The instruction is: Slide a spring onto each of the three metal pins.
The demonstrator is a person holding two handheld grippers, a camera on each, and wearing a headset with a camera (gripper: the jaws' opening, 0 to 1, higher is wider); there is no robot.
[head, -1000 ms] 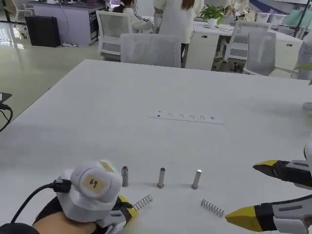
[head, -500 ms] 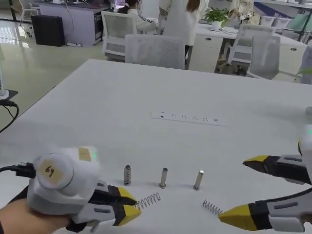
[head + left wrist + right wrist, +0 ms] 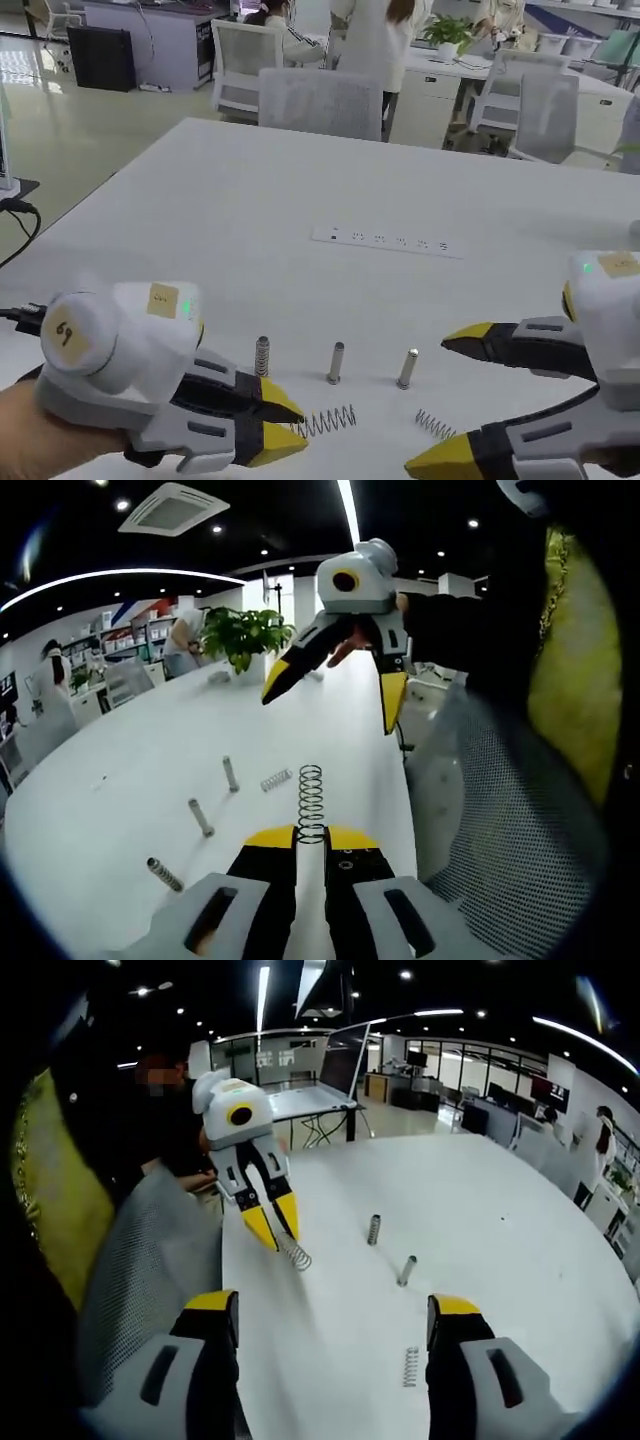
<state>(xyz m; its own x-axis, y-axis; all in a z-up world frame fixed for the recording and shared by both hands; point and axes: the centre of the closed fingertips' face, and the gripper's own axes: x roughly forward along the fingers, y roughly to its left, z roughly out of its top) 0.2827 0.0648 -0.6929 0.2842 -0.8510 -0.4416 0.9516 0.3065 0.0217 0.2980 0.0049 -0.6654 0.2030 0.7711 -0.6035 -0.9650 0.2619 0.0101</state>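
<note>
Head view: at 7 o'clock the left gripper (image 3: 272, 432) has its jaws clamped on the end of the held spring (image 3: 328, 421), near three upright pins (image 3: 335, 362) on the white counter (image 3: 300, 190). The left pin (image 3: 262, 356) already wears a spring. At 4 o'clock the right gripper (image 3: 428, 405) has its jaws wide apart. Left gripper view: the held spring points to 12 o'clock. Right gripper view: a loose spring (image 3: 409, 1365) lies at 5 o'clock.

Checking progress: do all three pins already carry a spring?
No: the left pin wears a spring, but the middle pin and right pin stand bare.
</note>
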